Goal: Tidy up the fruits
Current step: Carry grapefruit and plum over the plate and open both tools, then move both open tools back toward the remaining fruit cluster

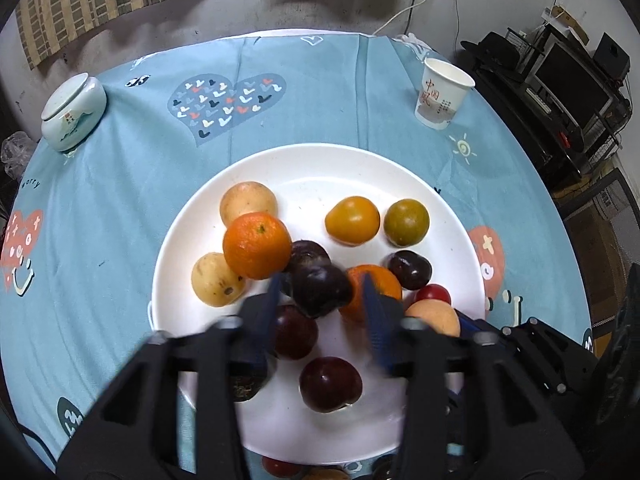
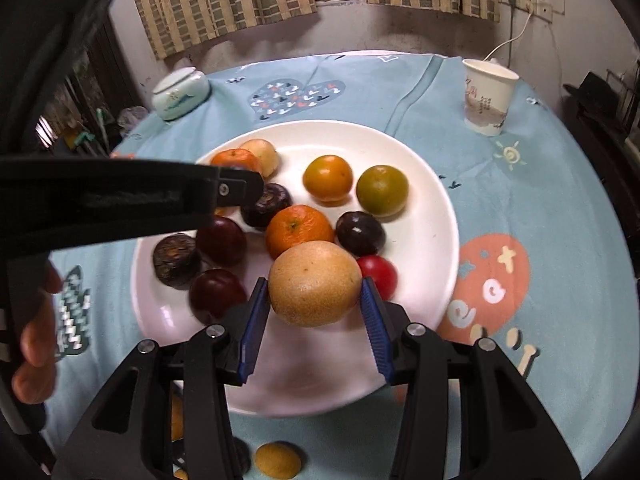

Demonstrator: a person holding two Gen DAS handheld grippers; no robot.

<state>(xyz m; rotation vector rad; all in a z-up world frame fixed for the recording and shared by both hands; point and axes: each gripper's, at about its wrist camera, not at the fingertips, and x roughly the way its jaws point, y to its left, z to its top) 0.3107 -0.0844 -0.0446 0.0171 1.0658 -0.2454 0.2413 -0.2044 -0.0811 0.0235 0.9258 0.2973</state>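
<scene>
A white plate (image 1: 320, 168) holds several fruits: oranges, yellow pears, dark plums, a red tomato. My left gripper (image 1: 320, 288) is shut on a dark plum (image 1: 322, 292) above the plate's middle. In the right wrist view my right gripper (image 2: 315, 292) is shut on a tan round pear (image 2: 315, 283) above the plate's (image 2: 432, 216) near side. The left gripper's body (image 2: 120, 196) reaches in from the left over the plate. A green-yellow fruit (image 2: 382, 190) and an orange one (image 2: 328, 178) lie at the plate's far side.
A paper cup (image 1: 442, 94) stands at the far right of the blue tablecloth (image 1: 120, 220), a lidded ceramic jar (image 1: 72, 112) at the far left. Loose fruit lies on the cloth in front of the plate (image 2: 278, 460). A dark shelf stands at the right.
</scene>
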